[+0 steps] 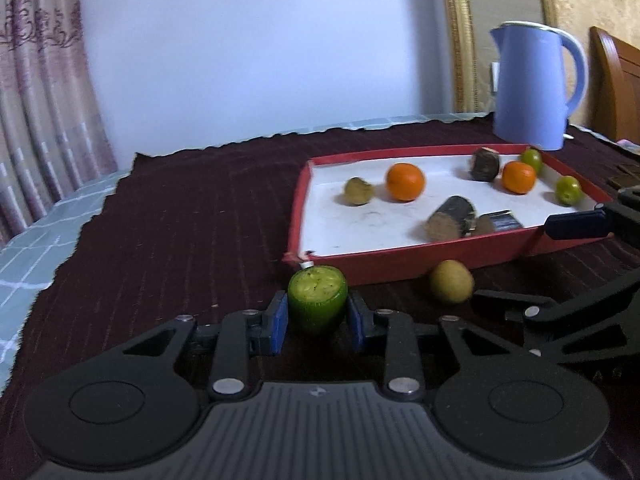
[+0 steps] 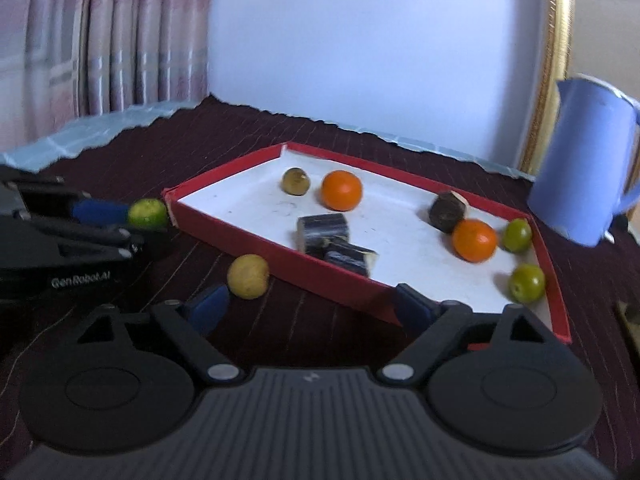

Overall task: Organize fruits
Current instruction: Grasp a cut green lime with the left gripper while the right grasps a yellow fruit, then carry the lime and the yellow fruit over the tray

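My left gripper (image 1: 317, 316) is shut on a green fruit (image 1: 317, 300) just in front of the near left corner of the red tray (image 1: 400, 268); it also shows in the right wrist view (image 2: 147, 213). A yellow-brown fruit (image 1: 451, 281) lies on the cloth beside the tray's front wall. My right gripper (image 2: 310, 307) is open and empty, its left fingertip (image 2: 208, 304) close to that fruit (image 2: 248, 276). In the tray lie two oranges (image 2: 342, 190) (image 2: 474, 240), two green fruits (image 2: 527, 282), a brownish fruit (image 2: 295, 181) and dark cane-like chunks (image 2: 322, 230).
A blue jug (image 1: 534, 84) stands behind the tray at the back right. A dark red cloth (image 1: 180, 220) covers the table, with light checked cloth at its left edge. A wooden chair (image 1: 616, 84) is at the far right.
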